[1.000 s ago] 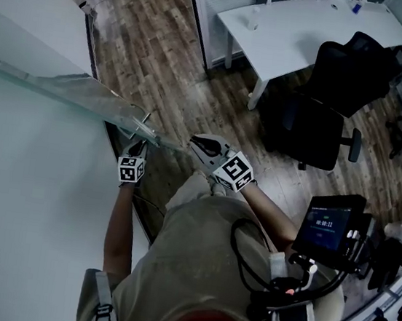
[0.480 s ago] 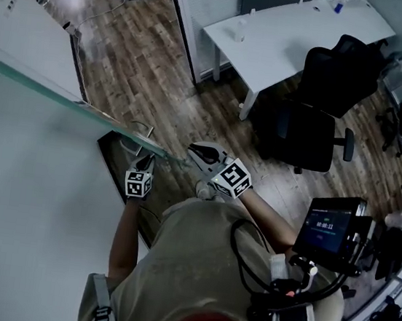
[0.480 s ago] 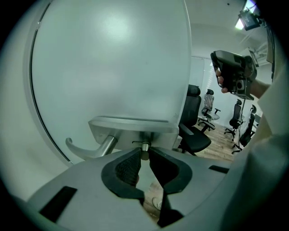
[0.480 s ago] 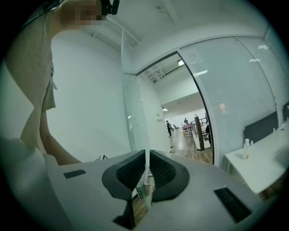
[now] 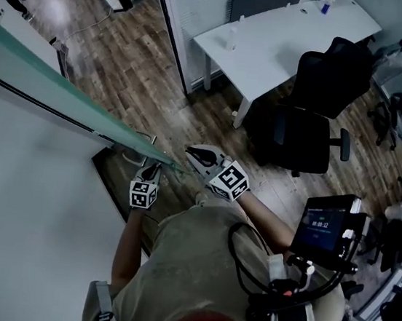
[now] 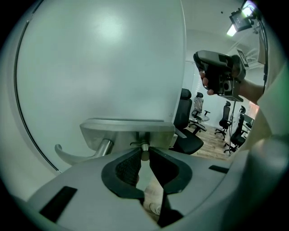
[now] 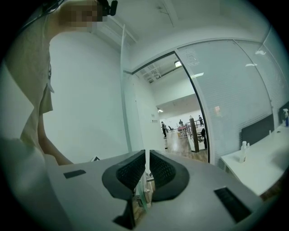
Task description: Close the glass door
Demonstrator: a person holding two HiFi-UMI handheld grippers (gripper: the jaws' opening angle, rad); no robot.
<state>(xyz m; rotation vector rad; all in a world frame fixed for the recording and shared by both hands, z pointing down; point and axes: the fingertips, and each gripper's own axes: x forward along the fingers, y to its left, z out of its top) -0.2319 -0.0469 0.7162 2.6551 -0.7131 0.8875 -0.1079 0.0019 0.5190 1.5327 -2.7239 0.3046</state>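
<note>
Glass is seen from above in the head view: the glass door (image 5: 49, 85) stands open, and its greenish top edge runs slantwise from the upper left down to a point just in front of the person. Its free edge is well apart from the dark post (image 5: 170, 31) of the doorway.

The left gripper (image 6: 144, 152) is held up against the metal handle (image 6: 126, 131) on the near face of the door. Its jaws are drawn nearly together, and a small metal stub (image 6: 144, 156) under the handle's plate is pinched between their tips. The curved lever (image 6: 72, 159) is seen to the left of the jaws and is not touched by them.

The right gripper (image 7: 146, 158) is set level at the door's free edge. Its jaws are closed on the thin pale edge of the glass, which is seen upright between the ribbed pads (image 7: 131, 170).

In the head view the two grippers lie near each other, one on either side of the door's end. Beyond them a wooden floor (image 5: 141, 60), a white table (image 5: 276, 34) and black chairs (image 5: 319, 98) are visible. A lit screen (image 5: 325, 224) is carried at the person's right side.
</note>
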